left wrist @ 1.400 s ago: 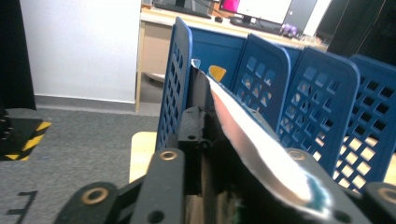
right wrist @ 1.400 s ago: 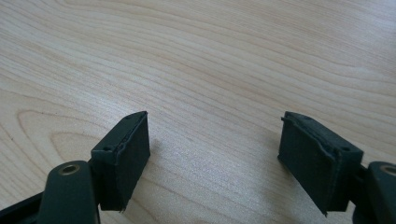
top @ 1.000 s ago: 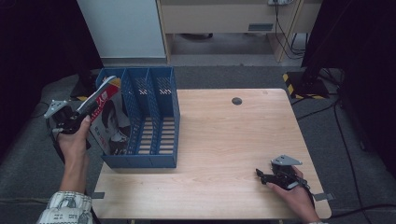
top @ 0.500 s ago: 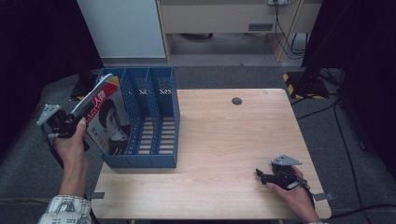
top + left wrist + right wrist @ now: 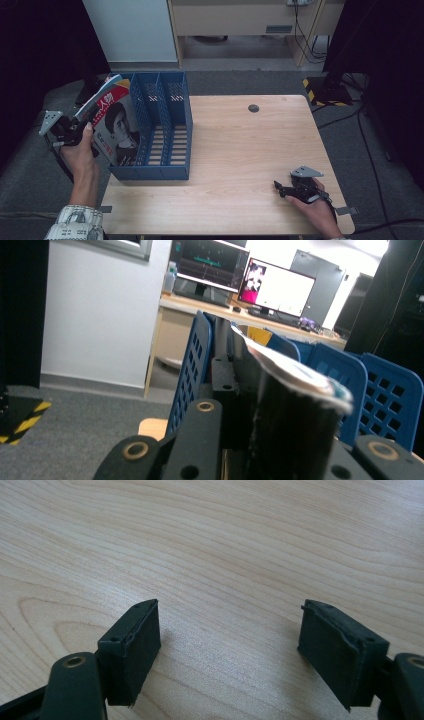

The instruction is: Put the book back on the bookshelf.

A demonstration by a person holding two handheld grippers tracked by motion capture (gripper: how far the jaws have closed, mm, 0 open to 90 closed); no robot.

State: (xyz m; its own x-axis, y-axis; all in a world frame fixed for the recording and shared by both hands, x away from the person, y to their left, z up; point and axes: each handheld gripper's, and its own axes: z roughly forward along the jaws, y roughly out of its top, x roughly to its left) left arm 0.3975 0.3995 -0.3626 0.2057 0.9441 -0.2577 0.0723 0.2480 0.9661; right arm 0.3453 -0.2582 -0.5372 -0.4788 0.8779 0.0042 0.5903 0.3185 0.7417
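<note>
At frame left, left tongs [image 5: 75,131] clamped on a magazine [image 5: 114,127], tilted against the blue file rack [image 5: 165,125] at the pale wooden worktop's [image 5: 240,150] left edge. Grey carpet around, cabinets behind. Lower right, right tongs [image 5: 281,187] agape, resting empty on wood.

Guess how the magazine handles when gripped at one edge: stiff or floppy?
Probably floppy: the magazine is thin, and its top edge curls over in the left gripper view. The cover looks glossy, so maybe slippery. The left hand-held gripper grips it by one edge.
</note>
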